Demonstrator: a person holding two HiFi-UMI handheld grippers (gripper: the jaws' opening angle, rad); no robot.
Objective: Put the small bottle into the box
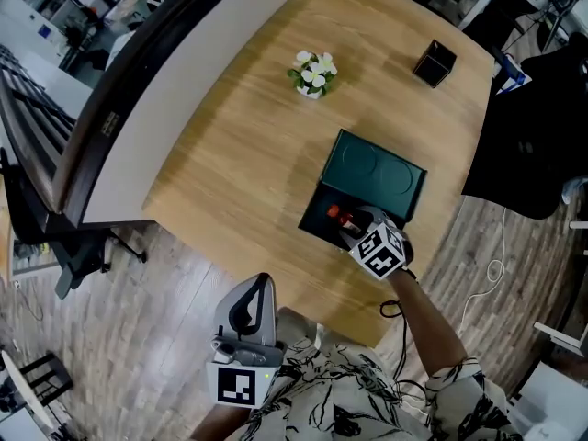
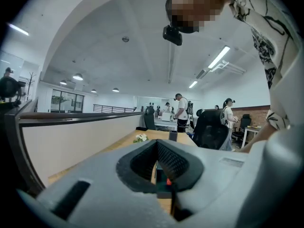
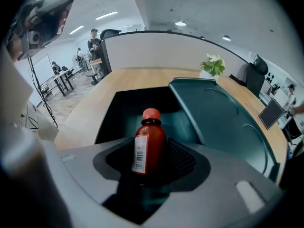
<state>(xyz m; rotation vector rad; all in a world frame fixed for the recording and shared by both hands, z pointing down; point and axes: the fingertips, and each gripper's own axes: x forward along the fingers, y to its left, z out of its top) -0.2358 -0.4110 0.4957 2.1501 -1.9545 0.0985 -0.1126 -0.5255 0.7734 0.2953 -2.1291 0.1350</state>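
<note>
A small red bottle [image 3: 148, 144] with a red cap and a white label sits between the jaws of my right gripper [image 3: 151, 164], which is shut on it. It hangs over the open dark green box [image 3: 118, 118], cap pointing into the box. In the head view the bottle [image 1: 336, 215] shows inside the box's outline [image 1: 317, 211], just ahead of the right gripper [image 1: 356, 224]. The lid [image 1: 377, 175] lies folded back on the far side. My left gripper [image 1: 260, 283] is off the table's near edge, shut and holding nothing.
The wooden table [image 1: 239, 154] carries a small pot of white flowers [image 1: 313, 73] and a black cube-shaped holder [image 1: 434, 63] at the far side. A grey partition [image 1: 138, 108] borders its left. A black chair [image 1: 533, 136] stands to the right.
</note>
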